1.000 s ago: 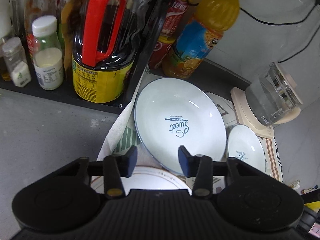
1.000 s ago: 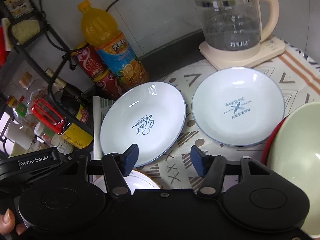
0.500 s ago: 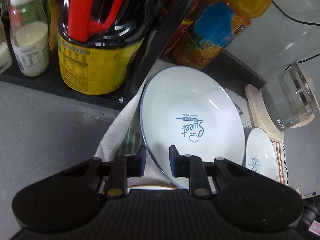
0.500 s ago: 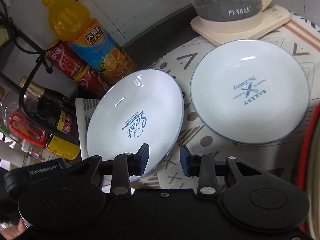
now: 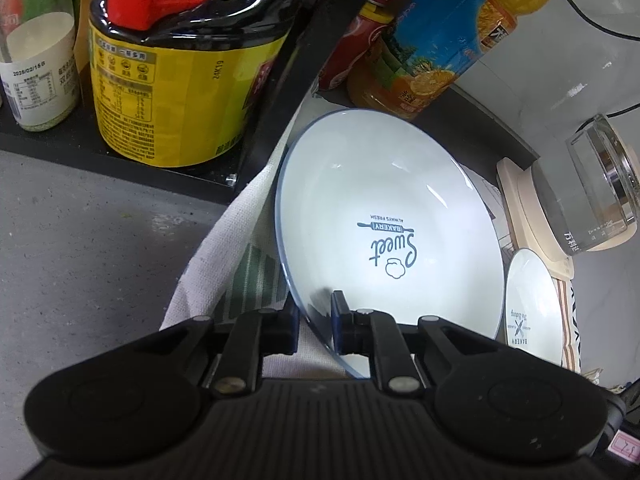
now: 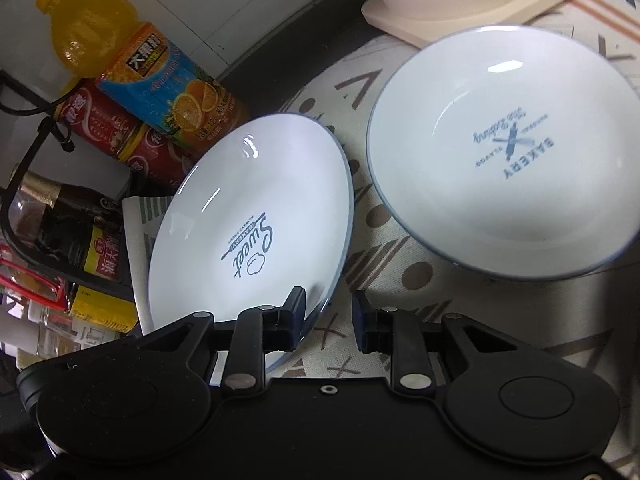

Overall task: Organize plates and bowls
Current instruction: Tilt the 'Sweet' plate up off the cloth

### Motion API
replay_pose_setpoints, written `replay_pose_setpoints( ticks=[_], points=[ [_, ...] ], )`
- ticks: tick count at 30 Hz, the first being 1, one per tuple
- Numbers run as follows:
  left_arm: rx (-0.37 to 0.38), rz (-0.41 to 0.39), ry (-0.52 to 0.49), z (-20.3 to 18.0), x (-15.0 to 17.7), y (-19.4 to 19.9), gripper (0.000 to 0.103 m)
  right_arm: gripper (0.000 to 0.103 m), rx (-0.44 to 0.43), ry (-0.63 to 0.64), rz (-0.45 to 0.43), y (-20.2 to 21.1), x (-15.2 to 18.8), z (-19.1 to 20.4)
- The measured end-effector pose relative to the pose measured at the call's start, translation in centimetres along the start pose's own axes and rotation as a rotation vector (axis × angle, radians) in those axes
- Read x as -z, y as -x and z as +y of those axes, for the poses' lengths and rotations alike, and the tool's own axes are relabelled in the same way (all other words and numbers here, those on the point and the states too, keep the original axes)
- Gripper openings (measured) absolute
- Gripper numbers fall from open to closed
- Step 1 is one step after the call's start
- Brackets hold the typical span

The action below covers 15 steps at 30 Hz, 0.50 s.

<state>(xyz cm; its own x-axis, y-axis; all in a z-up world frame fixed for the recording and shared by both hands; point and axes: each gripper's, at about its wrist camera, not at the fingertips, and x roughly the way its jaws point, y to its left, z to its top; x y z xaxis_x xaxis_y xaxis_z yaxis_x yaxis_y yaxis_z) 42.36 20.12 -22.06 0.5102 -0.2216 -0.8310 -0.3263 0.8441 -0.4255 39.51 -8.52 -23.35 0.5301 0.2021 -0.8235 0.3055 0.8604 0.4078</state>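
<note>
You'll find "ALWAYS FRESH", "BAKERY" and "Sweet" printed inside the near plate (image 5: 392, 236). Right of that plate, the second plate (image 6: 512, 152) reads "BAKERY". Left of it, the yellow-labelled jug (image 5: 180, 92) carries "24K19"; further left, a milky bottle (image 5: 36, 76) shows "2026/02/15".

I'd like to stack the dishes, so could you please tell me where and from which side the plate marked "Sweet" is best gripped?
Grip the "Sweet" plate by its thin blue-edged near rim, coming from the camera side, one finger above and one under. It is shallow and broad, so only the rim fits. The left tool is closing there now; bottles crowd the far side.
</note>
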Motion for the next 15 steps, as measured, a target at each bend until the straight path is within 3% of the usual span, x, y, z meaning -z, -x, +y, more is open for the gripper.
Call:
replay_pose_setpoints(
  ticks=[2,5,15],
  points=[
    [-0.002,-0.002,-0.014,-0.3,0.2,0.4,0.013,0.011,-0.027,-0.021,-0.003,-0.2,-0.1,-0.1],
    [-0.014,-0.025,-0.069,-1.0,0.5,1.5,0.013,0.011,0.011,0.017,-0.028,0.3,0.2,0.7],
    [-0.003,-0.036,-0.055,-0.9,1.5,3.9,0.014,0.012,0.019,0.092,-0.053,2.7,1.2,1.8]
  ],
)
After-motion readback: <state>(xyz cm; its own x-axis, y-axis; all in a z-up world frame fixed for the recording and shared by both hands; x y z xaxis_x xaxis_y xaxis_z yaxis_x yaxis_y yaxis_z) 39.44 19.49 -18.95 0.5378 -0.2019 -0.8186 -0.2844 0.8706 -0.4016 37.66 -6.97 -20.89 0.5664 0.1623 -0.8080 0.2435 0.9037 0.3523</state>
